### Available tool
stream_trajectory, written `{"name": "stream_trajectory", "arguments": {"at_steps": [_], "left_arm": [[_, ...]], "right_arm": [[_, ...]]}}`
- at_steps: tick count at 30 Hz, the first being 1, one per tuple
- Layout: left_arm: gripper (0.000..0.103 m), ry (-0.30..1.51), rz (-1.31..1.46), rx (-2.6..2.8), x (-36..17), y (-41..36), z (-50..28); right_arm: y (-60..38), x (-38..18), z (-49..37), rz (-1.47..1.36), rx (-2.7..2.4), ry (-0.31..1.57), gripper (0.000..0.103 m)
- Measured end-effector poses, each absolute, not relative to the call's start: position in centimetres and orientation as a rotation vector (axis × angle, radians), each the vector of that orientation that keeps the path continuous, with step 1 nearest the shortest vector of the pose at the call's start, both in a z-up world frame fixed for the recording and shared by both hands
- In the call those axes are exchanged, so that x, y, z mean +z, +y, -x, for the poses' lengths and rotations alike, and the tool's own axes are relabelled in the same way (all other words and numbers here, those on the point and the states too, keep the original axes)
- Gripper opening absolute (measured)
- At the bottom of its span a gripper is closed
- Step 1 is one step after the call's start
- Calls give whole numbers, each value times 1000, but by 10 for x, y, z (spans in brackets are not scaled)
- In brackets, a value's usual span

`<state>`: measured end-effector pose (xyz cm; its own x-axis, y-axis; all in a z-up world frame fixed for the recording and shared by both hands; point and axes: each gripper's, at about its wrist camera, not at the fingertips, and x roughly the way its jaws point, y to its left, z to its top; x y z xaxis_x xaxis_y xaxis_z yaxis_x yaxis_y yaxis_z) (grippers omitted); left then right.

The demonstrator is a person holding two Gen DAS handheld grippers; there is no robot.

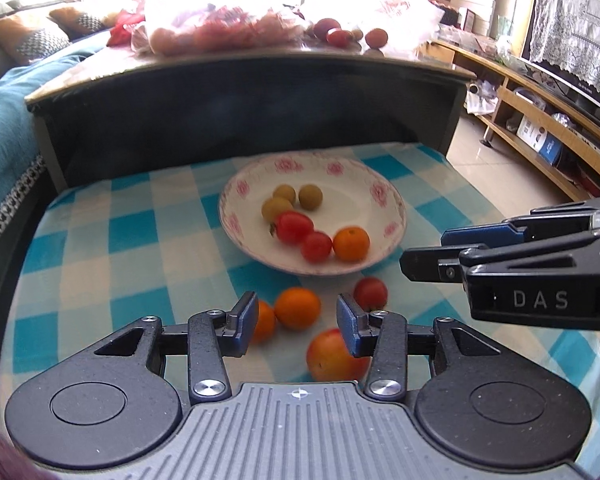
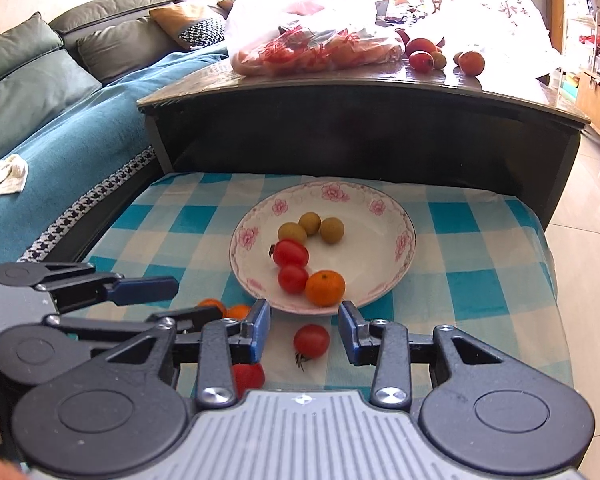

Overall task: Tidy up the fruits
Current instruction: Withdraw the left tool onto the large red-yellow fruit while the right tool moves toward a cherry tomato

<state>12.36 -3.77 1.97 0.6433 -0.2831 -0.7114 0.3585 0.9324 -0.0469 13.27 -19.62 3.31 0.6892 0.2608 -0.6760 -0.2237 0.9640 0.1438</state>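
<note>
**Loose fruit waits below a half-filled plate**

On the blue-and-white checked cloth (image 1: 100,240) sits a shallow white plate with a pink flower rim (image 1: 380,190). It already carries three small yellow-green round fruits (image 1: 286,194), two red cherry tomatoes (image 1: 294,226) and one small orange mandarin (image 1: 351,243). Like lies beside like, which suggests the sorting is well under way.

Four pieces are left on the cloth just short of the plate's near rim: two more small mandarins (image 1: 298,307) side by side, a loose red cherry tomato with its stem (image 2: 311,341), and a larger red-orange round fruit (image 1: 328,356) nearest the cameras.

The left gripper (image 1: 298,322) hovers above the mandarin pair with its blue-padded jaws parted a modest way — nothing is between the pads, and the larger fruit sits just under its right finger. The right gripper (image 2: 305,330) is also empty, its jaws narrowly apart and bracketing the loose cherry tomato without touching it. Each tool appears lined up on its own target, probably so that both sides can feed the plate without crossing.

White capitals reading "DAS" (image 1: 540,299) show on the right gripper's black body in the left wrist view. Behind, a dark table (image 2: 340,84) holds a clear plastic bag of red and orange fruit (image 2: 312,44); red print on the bag is not legible.
</note>
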Motion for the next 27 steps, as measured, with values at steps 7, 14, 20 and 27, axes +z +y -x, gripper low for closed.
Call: {"name": "stream_trajectory", "arguments": {"at_steps": [7,14,20,27], "left_arm": [[52,805,-102,-376,16,-40,-116],[53,814,-115,-385,13,-45,-110],[54,827,-124,-391,9,-49,-108],[57,848,-140,-397,4,-54,-107]], "right_arm": [[-198,27,-126,-52,261,796,40],[-200,21,-118,-54,252,817,40],[-201,19,-115,-55,249,828,40],[-203,16,-119,-57,238,846,40]]}}
